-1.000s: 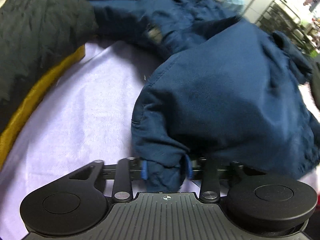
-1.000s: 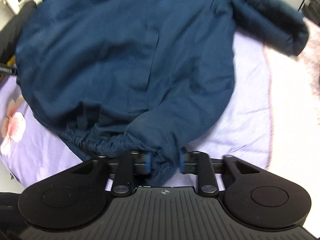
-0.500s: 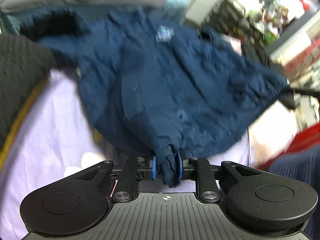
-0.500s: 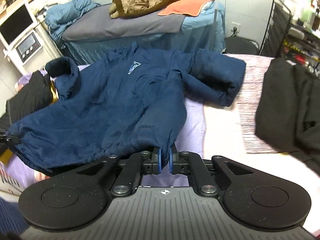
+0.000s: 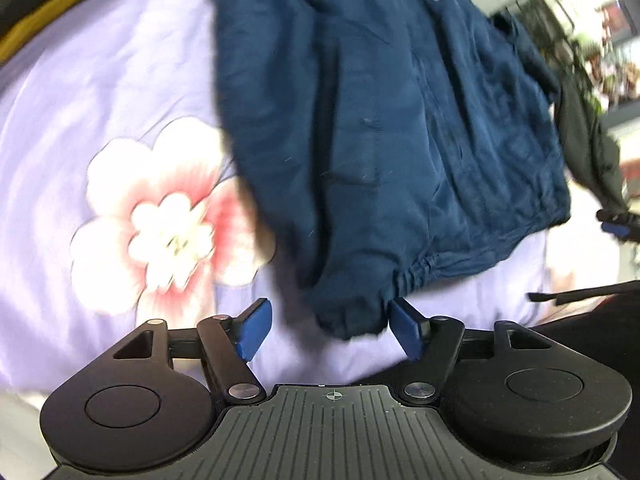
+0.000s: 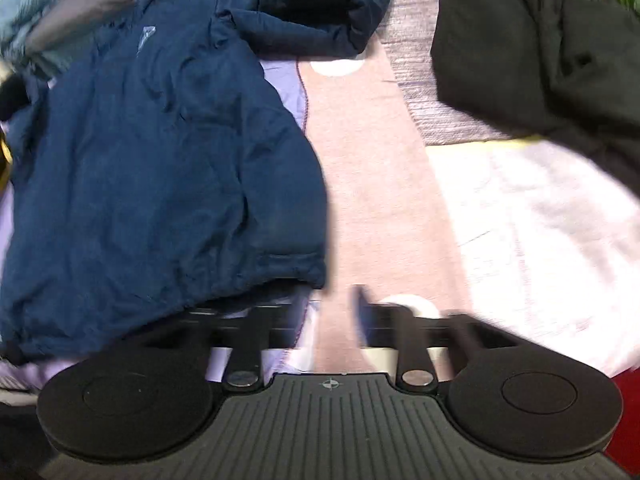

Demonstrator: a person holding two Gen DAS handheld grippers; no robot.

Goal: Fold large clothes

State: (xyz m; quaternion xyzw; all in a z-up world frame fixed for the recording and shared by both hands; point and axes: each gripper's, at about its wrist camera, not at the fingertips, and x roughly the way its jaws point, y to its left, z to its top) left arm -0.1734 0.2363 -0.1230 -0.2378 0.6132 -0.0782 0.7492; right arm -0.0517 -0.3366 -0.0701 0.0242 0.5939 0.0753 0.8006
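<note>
A dark blue padded jacket (image 5: 380, 128) lies spread front-up on the lilac bedsheet (image 5: 100, 80). My left gripper (image 5: 330, 328) is open, its blue pads either side of the jacket's bottom hem corner, which rests loose between them. In the right wrist view the jacket (image 6: 160, 152) lies at the left with one sleeve (image 6: 320, 20) bent at the top. My right gripper (image 6: 320, 312) is open and blurred, just right of the jacket's other hem corner, holding nothing.
A black garment (image 6: 540, 48) lies at the far right on a grey-pink blanket (image 6: 372, 168). A white cover (image 6: 540, 220) lies at the right. A pink flower print (image 5: 168, 220) marks the sheet. A black and yellow garment (image 5: 48, 8) lies at far left.
Both grippers have opened and let go of the jacket's hem. The jacket has dropped from being held up to lying flat on the bed.
</note>
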